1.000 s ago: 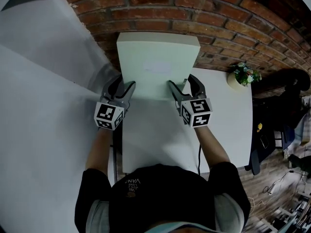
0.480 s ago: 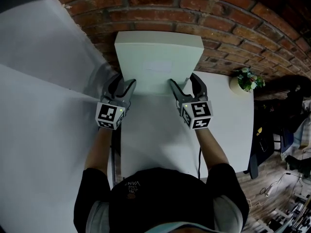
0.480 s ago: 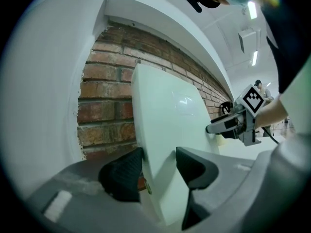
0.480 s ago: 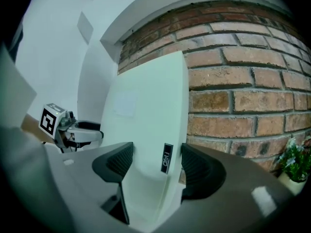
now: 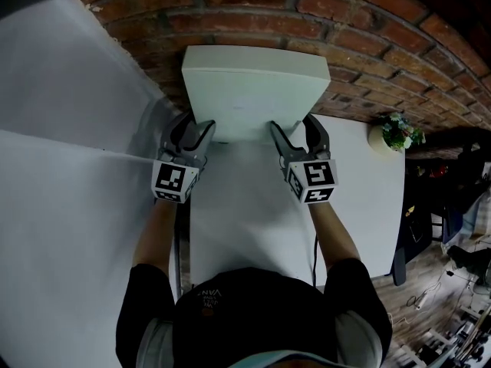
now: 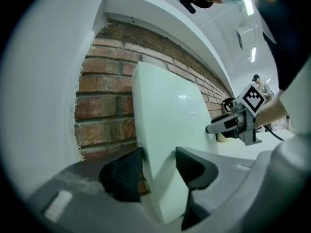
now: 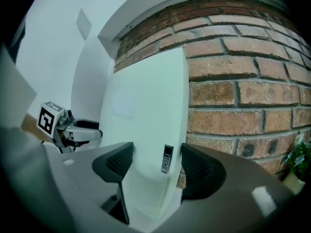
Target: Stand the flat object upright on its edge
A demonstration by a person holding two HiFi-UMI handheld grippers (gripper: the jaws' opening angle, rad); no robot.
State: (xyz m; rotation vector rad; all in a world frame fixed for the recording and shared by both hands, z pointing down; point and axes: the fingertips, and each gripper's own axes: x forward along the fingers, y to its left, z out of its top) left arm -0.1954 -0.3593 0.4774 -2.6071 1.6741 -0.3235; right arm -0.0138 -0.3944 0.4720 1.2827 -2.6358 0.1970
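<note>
Both grippers clamp the white slab (image 5: pixel 253 90) upright in front of the brick wall (image 5: pixel 230 6).

The slab stands on edge at the far end of the white table (image 5: pixel 253 221), its broad face toward the person, with the wall close behind it. The left gripper (image 5: pixel 201 129) pinches the lower left side edge, one pad on the front face and one on the back. The right gripper (image 5: pixel 295 127) grips the lower right side edge the same way, its jaws spread to the slab's thickness. A potted plant (image 5: pixel 397 133) sits well apart at the table's right.
</note>
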